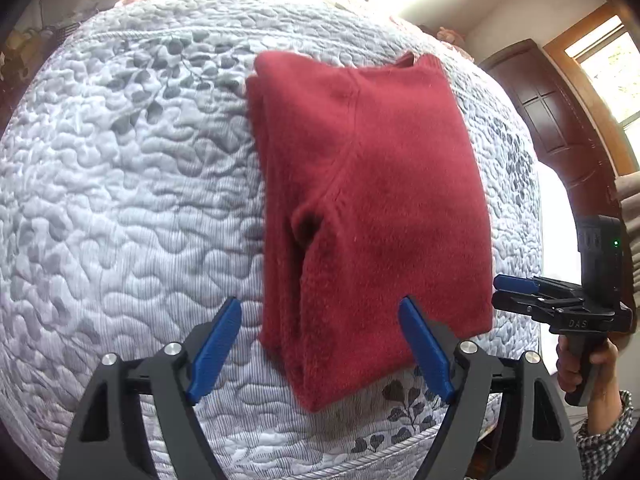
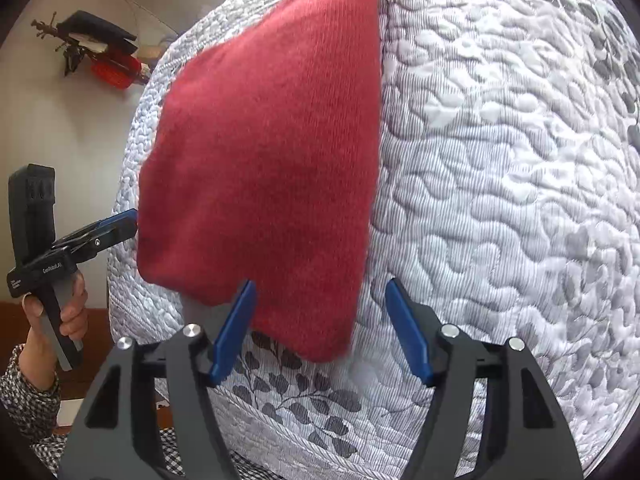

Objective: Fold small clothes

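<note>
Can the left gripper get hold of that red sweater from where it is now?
Probably yes. The left gripper has its jaws wide open right at the near edge of the folded red sweater, which lies flat on the quilted bed cover with nothing between them.

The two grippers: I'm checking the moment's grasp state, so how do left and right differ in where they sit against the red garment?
The left gripper straddles the near edge of the folded red garment; the right gripper sits at the garment's near right corner, mostly over the quilted cover. Both are open, with blue fingers, holding nothing.
</note>
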`<state>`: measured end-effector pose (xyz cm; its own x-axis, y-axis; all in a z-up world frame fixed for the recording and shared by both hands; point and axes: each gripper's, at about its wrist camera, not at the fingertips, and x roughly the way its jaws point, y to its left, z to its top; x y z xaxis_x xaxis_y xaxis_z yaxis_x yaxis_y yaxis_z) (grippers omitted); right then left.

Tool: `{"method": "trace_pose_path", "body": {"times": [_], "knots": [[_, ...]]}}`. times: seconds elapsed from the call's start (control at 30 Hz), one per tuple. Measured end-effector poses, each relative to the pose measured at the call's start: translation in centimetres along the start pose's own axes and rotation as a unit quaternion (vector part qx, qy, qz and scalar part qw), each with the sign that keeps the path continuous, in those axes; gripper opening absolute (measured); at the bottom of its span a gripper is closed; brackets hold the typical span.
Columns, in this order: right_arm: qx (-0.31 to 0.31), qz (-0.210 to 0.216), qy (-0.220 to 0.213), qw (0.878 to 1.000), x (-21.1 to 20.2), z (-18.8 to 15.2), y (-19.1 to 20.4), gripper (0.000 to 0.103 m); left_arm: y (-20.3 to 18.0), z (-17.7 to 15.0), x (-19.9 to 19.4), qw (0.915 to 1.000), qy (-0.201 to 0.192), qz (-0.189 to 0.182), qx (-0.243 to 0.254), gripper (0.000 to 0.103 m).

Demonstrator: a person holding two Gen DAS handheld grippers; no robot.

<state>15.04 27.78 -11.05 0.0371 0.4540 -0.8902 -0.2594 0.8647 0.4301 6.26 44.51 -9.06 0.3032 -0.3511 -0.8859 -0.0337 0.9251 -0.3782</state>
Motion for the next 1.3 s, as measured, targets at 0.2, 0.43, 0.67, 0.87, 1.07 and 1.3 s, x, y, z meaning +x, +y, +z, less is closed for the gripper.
{"method": "trace_pose_path", "body": {"times": [0.2,0.43,0.67,0.87,1.07,1.3], "knots": [[-0.002,-0.006,-0.013,1.0,0.0,3.3,-0.4,0.068,1.5,4.0,2.6,0.9997,0.008,-0.009,-0.022,0.083],[0.018,0.024,-0.001,1.0,2.4,7.0,-1.3,0.073,1.9,7.5,5.7,0.9983,0.025,-0.046,-0.025,0.083],[0.032,0.062,0.011,0.998,4.2,8.7,-2.1,0.078,1.7,9.8,9.1,0.9925,0.053,-0.107,-0.029,0.084],[0.03,0.075,0.021,0.997,5.4,9.7,-2.2,0.079,0.7,10.5,10.4,0.9885,0.063,-0.136,-0.019,0.084],[0.047,0.106,0.027,0.993,6.6,9.9,-2.2,0.068,-0.3,10.6,10.8,0.9904,0.057,-0.126,-0.01,0.058],[0.039,0.109,-0.004,0.993,4.4,9.0,-0.7,0.046,0.0,10.4,9.1,0.9867,0.05,-0.154,0.007,0.036]]}}
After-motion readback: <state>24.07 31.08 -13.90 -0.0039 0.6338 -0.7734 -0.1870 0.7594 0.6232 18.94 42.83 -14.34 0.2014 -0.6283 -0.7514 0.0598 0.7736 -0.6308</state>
